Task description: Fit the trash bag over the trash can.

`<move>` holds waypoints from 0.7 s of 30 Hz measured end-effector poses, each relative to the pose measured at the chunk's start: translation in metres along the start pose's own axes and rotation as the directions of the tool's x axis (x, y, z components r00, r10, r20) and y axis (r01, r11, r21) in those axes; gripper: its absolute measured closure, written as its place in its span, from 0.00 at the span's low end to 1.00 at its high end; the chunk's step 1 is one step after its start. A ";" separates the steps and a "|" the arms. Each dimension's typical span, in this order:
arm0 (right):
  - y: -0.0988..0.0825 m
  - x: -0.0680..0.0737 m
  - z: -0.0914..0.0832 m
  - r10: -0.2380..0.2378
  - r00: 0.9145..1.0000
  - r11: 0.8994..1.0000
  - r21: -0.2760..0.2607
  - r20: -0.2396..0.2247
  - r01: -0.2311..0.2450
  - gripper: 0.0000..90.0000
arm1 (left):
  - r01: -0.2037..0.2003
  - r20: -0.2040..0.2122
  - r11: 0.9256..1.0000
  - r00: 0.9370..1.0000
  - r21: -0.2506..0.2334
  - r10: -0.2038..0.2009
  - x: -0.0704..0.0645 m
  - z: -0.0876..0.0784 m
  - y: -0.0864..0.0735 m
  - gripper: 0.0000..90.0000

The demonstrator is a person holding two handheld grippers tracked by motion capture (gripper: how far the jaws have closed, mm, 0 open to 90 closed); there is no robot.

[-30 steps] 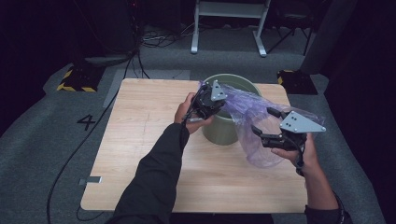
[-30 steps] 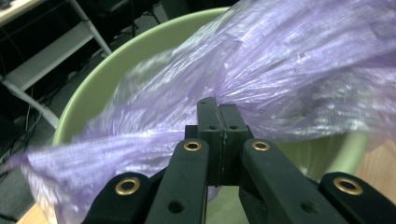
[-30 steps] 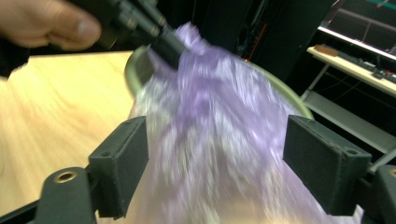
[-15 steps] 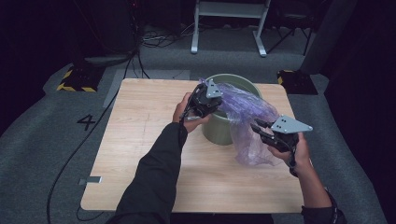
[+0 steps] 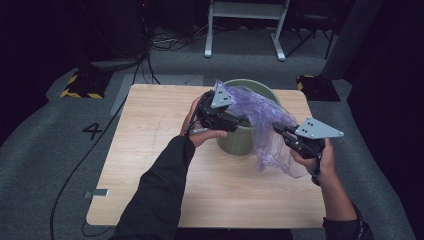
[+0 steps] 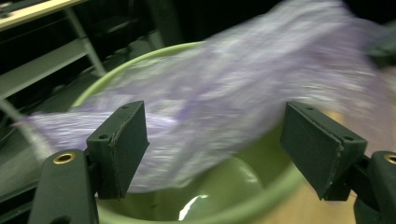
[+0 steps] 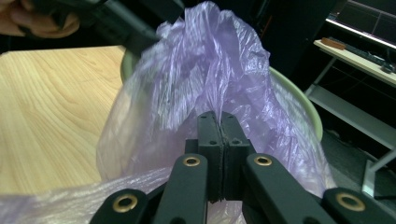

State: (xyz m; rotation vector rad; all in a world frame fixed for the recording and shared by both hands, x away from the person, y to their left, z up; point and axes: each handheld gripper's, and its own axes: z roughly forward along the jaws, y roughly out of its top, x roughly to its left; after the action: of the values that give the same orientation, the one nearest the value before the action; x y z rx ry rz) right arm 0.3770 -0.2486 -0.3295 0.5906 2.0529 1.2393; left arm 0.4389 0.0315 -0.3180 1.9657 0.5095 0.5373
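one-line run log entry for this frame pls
left hand-held gripper: jaws just opened, apart over green bin rim | right hand-held gripper: just closed, pinching purple bag | bag draped over bin

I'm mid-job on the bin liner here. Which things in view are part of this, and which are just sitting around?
In the job:
- purple plastic bag, pinched by the right hand-held gripper
- green bin
- left hand-held gripper, jaws just opened, bag loose beyond them
- wooden table

Just lying about:
- white metal frame on the floor behind
- yellow-and-black striped block
- floor cables
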 end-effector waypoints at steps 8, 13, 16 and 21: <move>0.015 0.000 -0.019 -0.027 1.000 1.000 -0.010 0.009 0.027 1.00 | -0.047 -0.021 0.997 0.999 0.063 0.048 -0.012 0.015 0.008 0.51; 0.016 -0.003 -0.037 -0.022 0.999 0.999 -0.035 0.026 0.023 1.00 | -0.040 -0.004 0.997 0.999 0.066 0.041 -0.015 0.025 0.011 0.54; 0.017 -0.007 -0.046 -0.015 0.999 0.998 -0.054 0.042 0.017 1.00 | -0.058 0.022 0.995 0.998 0.083 0.057 -0.017 0.030 0.012 0.61; 0.019 -0.006 -0.053 -0.021 0.998 0.998 -0.058 0.051 0.024 0.99 | -0.111 0.073 0.989 0.992 0.094 0.104 -0.023 0.033 0.013 0.88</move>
State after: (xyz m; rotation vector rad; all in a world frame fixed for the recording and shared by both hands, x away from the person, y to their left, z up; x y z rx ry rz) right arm 0.3437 -0.2757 -0.2932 0.5643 1.9699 1.2541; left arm 0.4405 -0.0105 -0.3229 2.1069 0.3955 0.5196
